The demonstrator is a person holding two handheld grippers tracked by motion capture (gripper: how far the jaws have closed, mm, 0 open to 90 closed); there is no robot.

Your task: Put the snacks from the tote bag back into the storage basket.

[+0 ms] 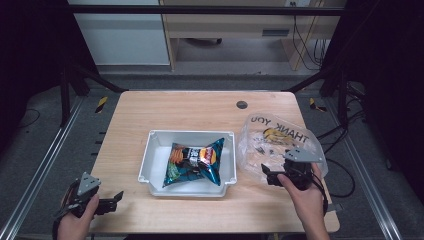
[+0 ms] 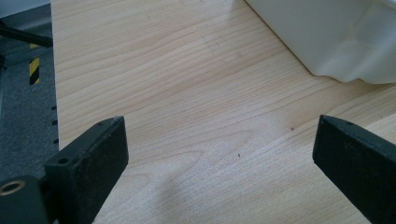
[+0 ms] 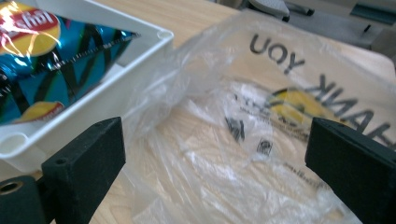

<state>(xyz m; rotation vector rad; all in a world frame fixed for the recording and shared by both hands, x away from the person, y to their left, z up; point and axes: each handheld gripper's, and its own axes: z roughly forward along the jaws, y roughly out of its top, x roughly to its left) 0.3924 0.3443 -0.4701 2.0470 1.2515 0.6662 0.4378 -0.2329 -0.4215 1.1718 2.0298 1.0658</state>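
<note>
The left gripper (image 1: 112, 200) is at about 7 o'clock on the wooden table (image 1: 200, 107), near the front left corner, and the person's left hand (image 1: 75, 222) holds it. In the left gripper view its two black jaws stand wide apart, with only bare wood between them; they hold nothing. At 1 o'clock in this view is the outer wall of the white tray (image 2: 327, 37), apart from the jaws.

The right gripper (image 1: 270, 176) is at about 4 o'clock on the table, in the person's right hand (image 1: 306, 200). In the right gripper view its jaws are also wide open, and the clear plastic bag (image 3: 243, 126) lies between them and beyond. Whether the jaws touch the film, I cannot tell. They do not close on it.

The white tray (image 1: 150, 160) stands in the middle of the table. Inside it lies one blue chip bag (image 1: 197, 162), with a yellow and red logo, and it covers most of the tray floor.

The clear plastic bag (image 1: 265, 135) is at 3 o'clock from the tray, just beside its right wall, and it looks to touch this wall in the right gripper view. It has the print "THANK YOU" and a yellow mark. What is inside, I cannot tell
</note>
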